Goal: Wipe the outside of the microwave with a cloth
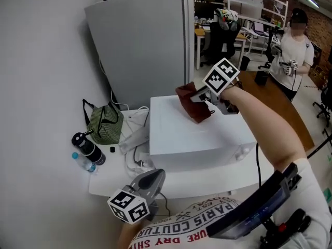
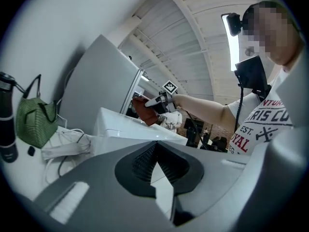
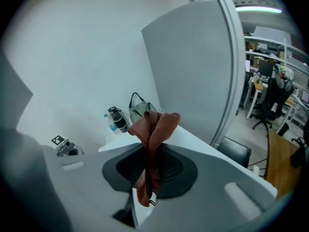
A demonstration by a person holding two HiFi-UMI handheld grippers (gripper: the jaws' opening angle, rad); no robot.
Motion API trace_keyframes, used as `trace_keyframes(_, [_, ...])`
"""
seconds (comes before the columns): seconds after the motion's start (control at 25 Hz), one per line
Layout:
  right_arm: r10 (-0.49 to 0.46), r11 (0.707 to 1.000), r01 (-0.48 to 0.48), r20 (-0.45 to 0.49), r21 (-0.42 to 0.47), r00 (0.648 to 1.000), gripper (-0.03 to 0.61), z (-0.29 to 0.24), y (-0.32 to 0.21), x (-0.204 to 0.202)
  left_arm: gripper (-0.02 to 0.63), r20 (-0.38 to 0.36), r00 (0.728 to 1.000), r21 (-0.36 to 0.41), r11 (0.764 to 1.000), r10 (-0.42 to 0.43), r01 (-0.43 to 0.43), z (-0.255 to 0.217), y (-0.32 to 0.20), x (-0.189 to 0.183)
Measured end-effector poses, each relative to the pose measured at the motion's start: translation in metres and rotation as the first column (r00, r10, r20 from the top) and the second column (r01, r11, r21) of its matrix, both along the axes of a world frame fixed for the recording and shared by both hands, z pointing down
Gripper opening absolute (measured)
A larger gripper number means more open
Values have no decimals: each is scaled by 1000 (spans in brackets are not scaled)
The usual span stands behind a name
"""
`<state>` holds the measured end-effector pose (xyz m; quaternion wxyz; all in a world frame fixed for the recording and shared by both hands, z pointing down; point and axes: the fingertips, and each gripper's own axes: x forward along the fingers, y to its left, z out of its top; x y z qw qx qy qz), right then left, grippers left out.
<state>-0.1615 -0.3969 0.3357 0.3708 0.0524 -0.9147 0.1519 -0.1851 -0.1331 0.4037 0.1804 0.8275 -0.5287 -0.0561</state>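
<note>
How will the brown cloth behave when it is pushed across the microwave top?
The brown cloth is probably floppy: it droops in folds from the shut right gripper. It looks light, so it may bunch rather than slide flat on the microwave.

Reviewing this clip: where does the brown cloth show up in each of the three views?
Head view: brown cloth right of centre, held by the right hand-held gripper above the white microwave.
Left gripper view: cloth small, upper centre, above the microwave.
Right gripper view: cloth dead centre, pinched between the jaws.
Shared landmark: tall grey fridge.
</note>
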Motion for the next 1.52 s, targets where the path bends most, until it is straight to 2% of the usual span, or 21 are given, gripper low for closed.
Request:
trace_keyframes(0.16, [-59, 998, 59, -7, 11, 998, 44, 15, 11, -59, 6, -1, 994, -14, 994, -113, 113, 4, 28, -34])
trace_keyframes(0.4, [-114, 993, 116, -97, 13, 989, 44, 48, 13, -128, 6, 1, 967, -42, 966, -256, 256, 10, 63, -73])
trace_keyframes(0.6, [-93, 996, 92, -139, -13, 986, 46, 68, -3, -150, 6, 0, 946, -59, 945, -323, 322, 14, 77, -89])
trace_keyframes(0.8, [-79, 996, 74, -143, -44, 987, 46, 76, -16, -148, 6, -2, 944, -70, 942, -329, 328, 17, 72, -90])
trace_keyframes(0.96, [-50, 998, 44, -130, -48, 990, 46, 76, -30, -133, 6, 1, 955, -69, 952, -298, 297, 18, 57, -82])
trace_keyframes(1.12, [-5, 998, -3, -130, -55, 992, 47, 76, -49, -100, 6, 0, 967, -72, 964, -255, 254, 17, 40, -65])
trace_keyframes(1.32, [113, 991, -121, -131, -57, 985, 46, 75, -86, -26, 6, -3, 987, -68, 985, -159, 158, 17, 9, -35])
trace_keyframes(1.52, [231, 969, -239, -133, -55, 964, 46, 77, -121, 54, 6, -6, 998, -69, 996, -55, 54, 20, -23, 2])
